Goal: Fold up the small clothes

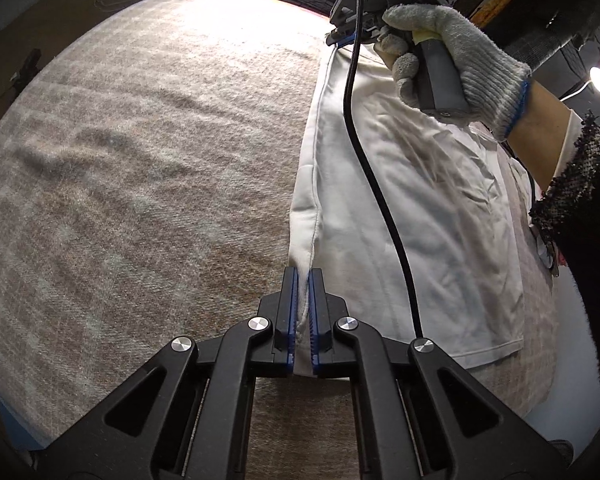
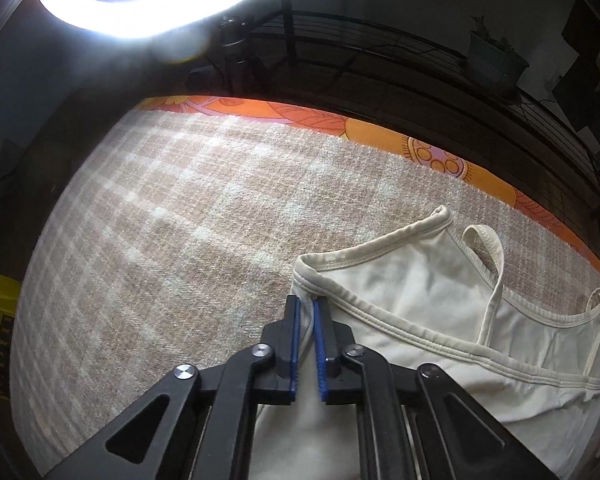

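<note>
A small white camisole top (image 1: 412,208) lies on a beige checked blanket (image 1: 140,160). My left gripper (image 1: 303,276) is shut on the top's near left side edge by the hem. My right gripper (image 2: 306,304) is shut on the top's upper corner, by the neckline band; it also shows in the left wrist view (image 1: 340,36), held by a gloved hand (image 1: 452,48). In the right wrist view the camisole (image 2: 420,280) shows its thin straps (image 2: 496,276) lying to the right.
The blanket (image 2: 160,220) covers a table with an orange patterned cloth (image 2: 340,124) at its far edge. A black cable (image 1: 364,160) hangs across the top. A ring light (image 2: 148,4) glares above. Dark shelving stands behind.
</note>
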`<state>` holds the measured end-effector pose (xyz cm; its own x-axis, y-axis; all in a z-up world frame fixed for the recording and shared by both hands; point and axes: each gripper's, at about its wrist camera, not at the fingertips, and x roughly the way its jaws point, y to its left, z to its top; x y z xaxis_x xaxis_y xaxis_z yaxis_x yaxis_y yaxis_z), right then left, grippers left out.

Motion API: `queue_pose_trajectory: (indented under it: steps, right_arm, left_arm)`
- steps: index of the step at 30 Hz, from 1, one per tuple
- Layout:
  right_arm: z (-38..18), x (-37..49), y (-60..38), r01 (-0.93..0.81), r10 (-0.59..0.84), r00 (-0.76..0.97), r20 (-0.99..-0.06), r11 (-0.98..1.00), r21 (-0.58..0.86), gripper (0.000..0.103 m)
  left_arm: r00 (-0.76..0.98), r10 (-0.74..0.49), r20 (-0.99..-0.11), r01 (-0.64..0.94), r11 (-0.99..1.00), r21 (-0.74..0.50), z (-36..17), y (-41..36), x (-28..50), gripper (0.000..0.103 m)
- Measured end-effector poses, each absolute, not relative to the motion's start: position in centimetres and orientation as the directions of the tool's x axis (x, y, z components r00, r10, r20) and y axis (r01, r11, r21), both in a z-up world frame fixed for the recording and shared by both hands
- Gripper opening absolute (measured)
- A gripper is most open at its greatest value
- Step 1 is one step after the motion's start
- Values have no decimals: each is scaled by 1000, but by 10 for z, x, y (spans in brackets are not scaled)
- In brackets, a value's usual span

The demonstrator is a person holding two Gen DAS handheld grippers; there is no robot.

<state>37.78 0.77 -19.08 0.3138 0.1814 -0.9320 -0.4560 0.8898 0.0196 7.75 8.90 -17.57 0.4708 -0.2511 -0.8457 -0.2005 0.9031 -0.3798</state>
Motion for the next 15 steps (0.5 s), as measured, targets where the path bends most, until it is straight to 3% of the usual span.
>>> queue_pose_trajectory:
  steps: [15]
  right_arm:
    - [-140, 387, -67, -424, 315, 352, -881, 893, 150, 1]
  left_arm:
    - [509, -336, -792, -8, 919, -395, -143, 25, 78, 2]
